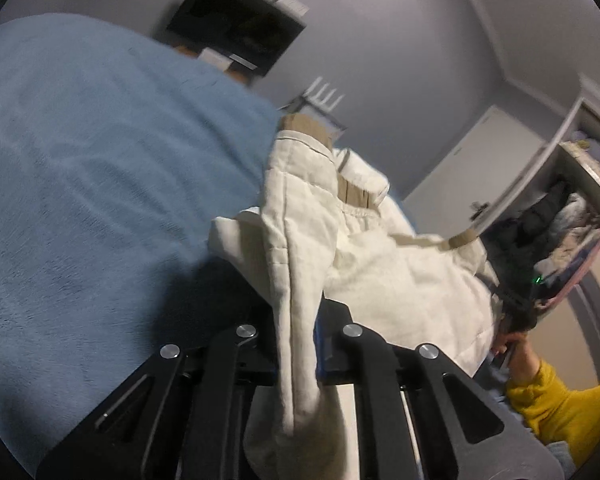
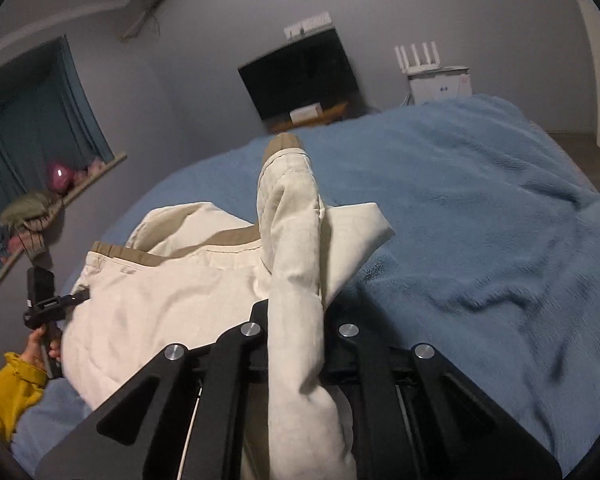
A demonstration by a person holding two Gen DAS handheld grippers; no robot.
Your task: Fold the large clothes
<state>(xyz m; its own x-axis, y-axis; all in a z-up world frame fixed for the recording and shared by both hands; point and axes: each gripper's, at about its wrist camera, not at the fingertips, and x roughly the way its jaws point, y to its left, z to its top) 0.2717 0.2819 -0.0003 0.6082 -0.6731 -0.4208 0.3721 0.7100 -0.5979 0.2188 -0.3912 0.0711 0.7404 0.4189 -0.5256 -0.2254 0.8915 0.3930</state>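
Item: cream quilted cotton jacket [image 2: 160, 300] with tan trim, pinched at centre frame by my left gripper [image 1: 300, 344] and right gripper [image 2: 296, 340] over the blue fleece blanket [image 2: 480, 220]; risk: a bunched sleeve slipping from the jaws, skewing my fold.

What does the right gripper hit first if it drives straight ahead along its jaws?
The cream jacket it already clamps: the right gripper has that fold running forward between its jaws. Beyond it likely the blue blanket; depth is unclear.
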